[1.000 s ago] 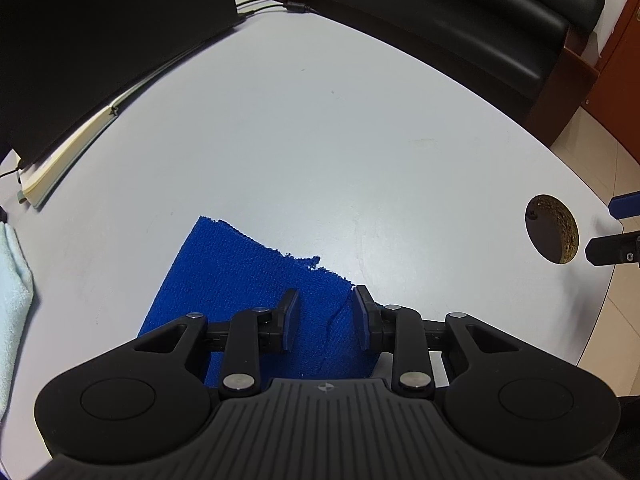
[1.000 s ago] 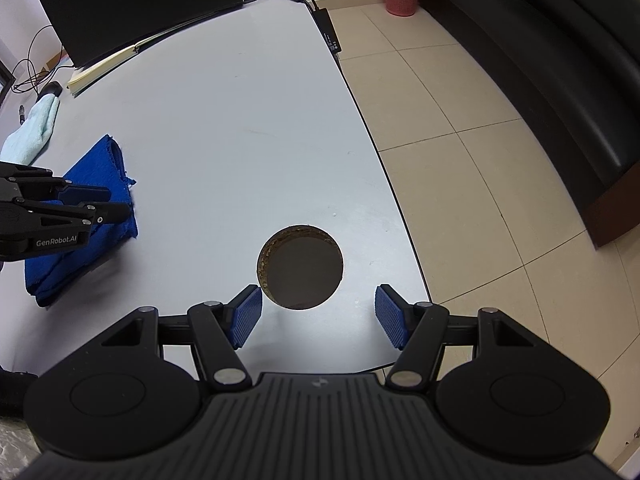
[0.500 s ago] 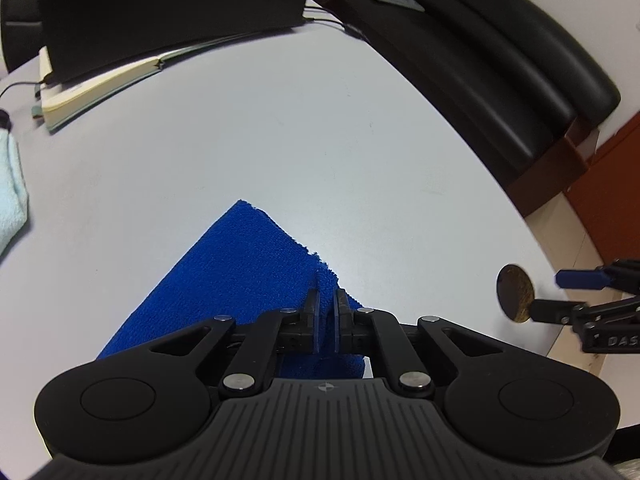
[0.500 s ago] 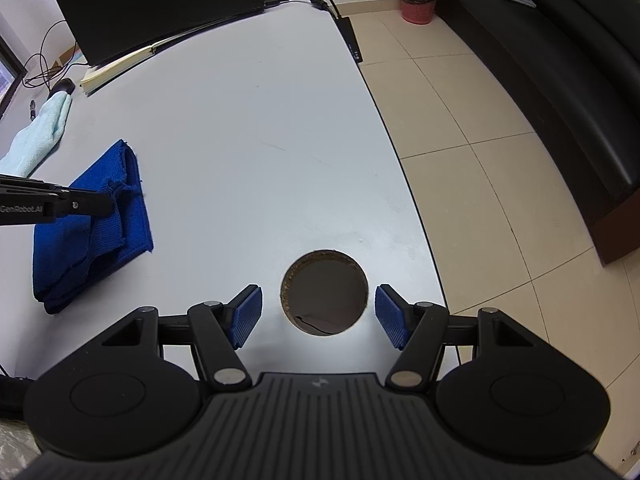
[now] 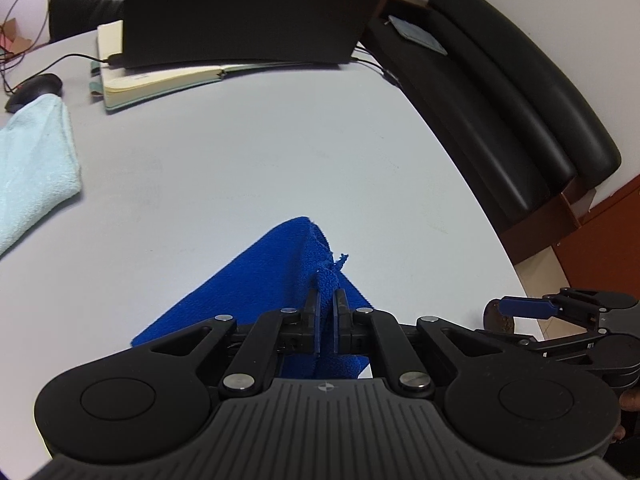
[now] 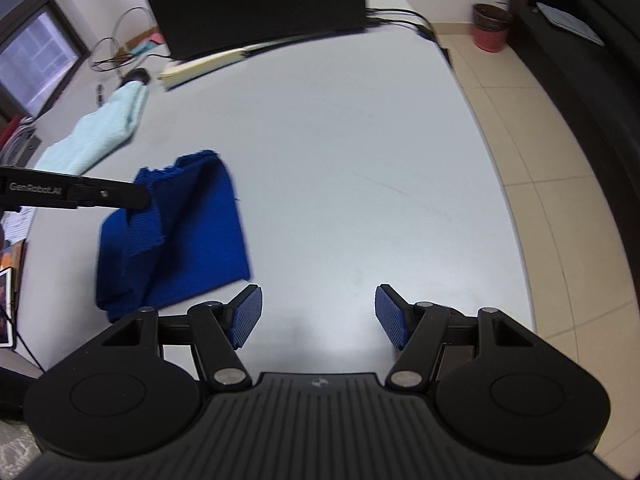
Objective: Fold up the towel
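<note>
Towel (image 6: 192, 236), blue, lies part-folded on the grey counter (image 6: 340, 160); your left tool (image 5: 327, 320) pinches its raised edge tight so that layer can be carried over, while your right tool (image 6: 318, 316) hovers beside it, wide apart and empty, ready to help

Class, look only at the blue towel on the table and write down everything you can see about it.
The blue towel is a deep blue, nubby terry cloth with a frayed edge. It lies folded in layers on the pale grey table, near its front edge. One corner is lifted into a peak, pinched between the shut pads of the left tool. The open right tool hovers beside it without touching.
</note>
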Available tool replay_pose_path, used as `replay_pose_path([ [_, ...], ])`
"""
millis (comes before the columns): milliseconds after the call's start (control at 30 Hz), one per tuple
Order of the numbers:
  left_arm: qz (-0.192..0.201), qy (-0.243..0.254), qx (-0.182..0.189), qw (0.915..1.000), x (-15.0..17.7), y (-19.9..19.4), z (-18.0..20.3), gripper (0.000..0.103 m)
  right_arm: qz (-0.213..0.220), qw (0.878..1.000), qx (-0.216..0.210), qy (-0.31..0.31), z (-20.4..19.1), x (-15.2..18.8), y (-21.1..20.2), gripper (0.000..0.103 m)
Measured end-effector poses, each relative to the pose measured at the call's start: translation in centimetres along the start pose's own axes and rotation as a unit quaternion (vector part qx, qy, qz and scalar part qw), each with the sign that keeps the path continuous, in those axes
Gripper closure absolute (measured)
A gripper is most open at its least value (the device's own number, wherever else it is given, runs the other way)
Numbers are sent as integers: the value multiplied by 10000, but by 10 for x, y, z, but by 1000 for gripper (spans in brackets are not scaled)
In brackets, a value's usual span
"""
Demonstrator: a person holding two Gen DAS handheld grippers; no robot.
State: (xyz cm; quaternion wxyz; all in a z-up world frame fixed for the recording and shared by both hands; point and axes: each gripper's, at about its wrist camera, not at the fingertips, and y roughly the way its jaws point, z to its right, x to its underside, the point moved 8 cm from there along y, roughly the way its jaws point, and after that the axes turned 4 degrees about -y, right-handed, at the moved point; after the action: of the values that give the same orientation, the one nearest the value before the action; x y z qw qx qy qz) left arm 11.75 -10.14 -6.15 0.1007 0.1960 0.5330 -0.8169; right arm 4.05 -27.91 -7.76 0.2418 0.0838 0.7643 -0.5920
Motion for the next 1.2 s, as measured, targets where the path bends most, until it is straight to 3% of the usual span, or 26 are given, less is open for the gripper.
replay_pose_path([
  [467,-27,-171,242,9996,13,-30,-23,97,187,9926,-1043,-594,-87,-32,10,40],
  [733,-54,-181,378,9991,13,-36,-30,97,165,9868,-1421,-762,-122,-41,14,41],
  [833,-51,-145,469,9988,13,-38,-27,97,134,9859,-1484,-756,-127,-41,15,48],
  [900,-48,-92,529,9985,14,-39,-24,97,103,9854,-1532,-736,-130,-41,16,60],
  [1000,-43,-56,568,9984,15,-39,-23,97,70,9846,-1605,-693,-133,-41,18,69],
  [1033,-37,-67,561,9984,16,-39,-24,97,65,9842,-1631,-678,-133,-41,18,83],
  [1200,6,-209,583,9981,16,-41,-30,97,90,9837,-1694,-591,-132,-42,16,96],
])
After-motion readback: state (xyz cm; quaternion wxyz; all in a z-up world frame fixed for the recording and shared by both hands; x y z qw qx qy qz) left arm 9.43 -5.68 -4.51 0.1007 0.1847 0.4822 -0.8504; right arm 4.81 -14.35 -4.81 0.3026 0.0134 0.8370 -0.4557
